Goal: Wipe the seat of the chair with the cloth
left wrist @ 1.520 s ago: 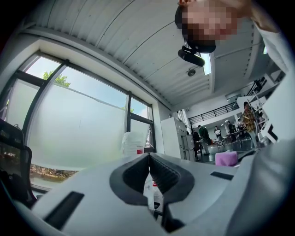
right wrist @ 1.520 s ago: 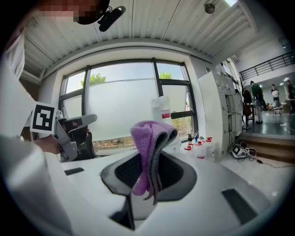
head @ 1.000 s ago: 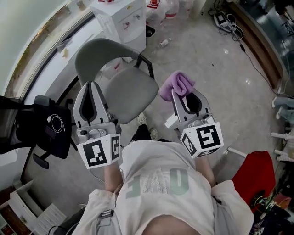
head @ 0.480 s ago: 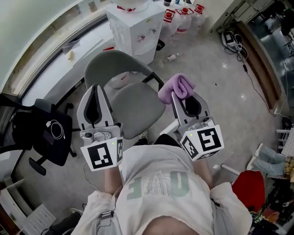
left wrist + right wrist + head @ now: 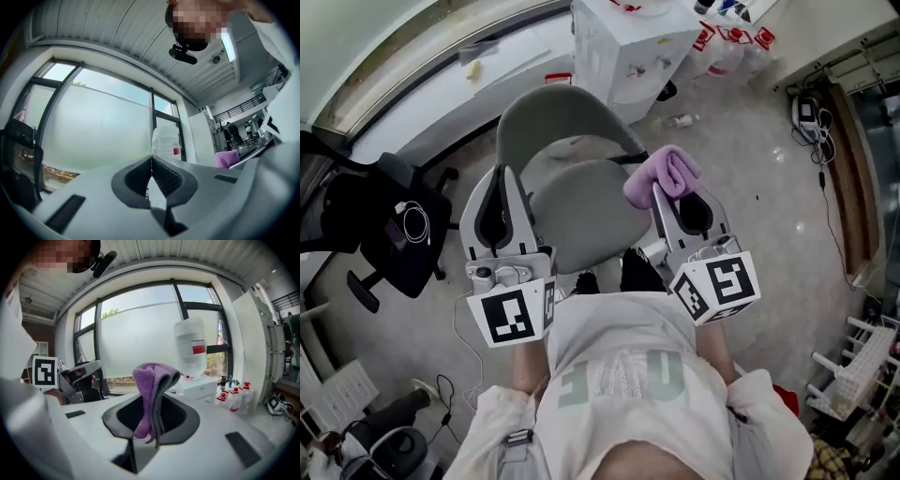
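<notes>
Since a second ago the grey padded chair seat (image 5: 577,214) has slid down the head view and now lies between your two grippers, with the white cabinet (image 5: 628,42) shifted to the top edge; your hold on the cloth is unchanged. Your right gripper (image 5: 659,197) is pinching the folded purple cloth (image 5: 664,174), which bunches up past the jaw tips just beside the seat's right rear edge, close to the chair's armrest. Your left gripper (image 5: 500,178) lies along the seat's left edge with its jaws pressed together on nothing. Only the head view shows the chair; neither gripper view catches the seat. The right gripper view shows the cloth (image 5: 151,387) clamped upright in the right gripper (image 5: 149,425) and standing free against the window, with a large clear water bottle with a red label (image 5: 190,348) behind it. The left gripper view shows the left gripper (image 5: 151,161) with jaw tips meeting, and the cloth (image 5: 226,158) as a small purple patch at right.
</notes>
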The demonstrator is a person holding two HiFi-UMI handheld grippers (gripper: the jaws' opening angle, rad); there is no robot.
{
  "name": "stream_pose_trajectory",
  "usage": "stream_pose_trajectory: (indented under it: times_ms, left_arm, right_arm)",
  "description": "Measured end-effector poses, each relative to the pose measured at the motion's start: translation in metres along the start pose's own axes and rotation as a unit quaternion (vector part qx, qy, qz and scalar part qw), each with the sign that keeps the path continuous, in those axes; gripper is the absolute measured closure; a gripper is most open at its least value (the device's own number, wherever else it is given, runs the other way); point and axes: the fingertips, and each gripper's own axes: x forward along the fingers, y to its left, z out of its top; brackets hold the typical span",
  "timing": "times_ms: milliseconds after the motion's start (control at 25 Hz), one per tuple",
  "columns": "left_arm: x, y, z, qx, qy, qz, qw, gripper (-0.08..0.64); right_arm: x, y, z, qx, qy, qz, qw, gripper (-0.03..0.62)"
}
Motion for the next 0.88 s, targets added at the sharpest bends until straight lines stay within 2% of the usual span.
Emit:
stream_pose_trajectory:
  times_ms: [320,520,680,800,880]
  left_arm:
    - [-0.008,0.023,-0.006,0.008,0.015,0.083,0.9964,0.546]
    - [-0.023,0.037,-0.022,0.021,0.031,0.121,0.9919,0.546]
    - [-0.039,0.057,-0.060,0.009,0.071,0.161,0.9844,0.546]
    - [-0.046,0.075,-0.101,0.001,0.092,0.185,0.9784,0.546]
    - [-0.052,0.085,-0.133,-0.009,0.101,0.190,0.9765,0.546]
  right_arm:
    - [0.050,0.016,0.013,-0.017,0.014,0.107,0.994,0.503]
    - [0.080,0.037,-0.007,-0.011,0.046,0.170,0.984,0.503]
    - [0.111,0.068,-0.055,0.012,0.106,0.245,0.964,0.503]
    - [0.151,0.089,-0.105,0.034,0.161,0.300,0.940,0.503]
    - [0.180,0.103,-0.151,0.046,0.197,0.327,0.923,0.503]
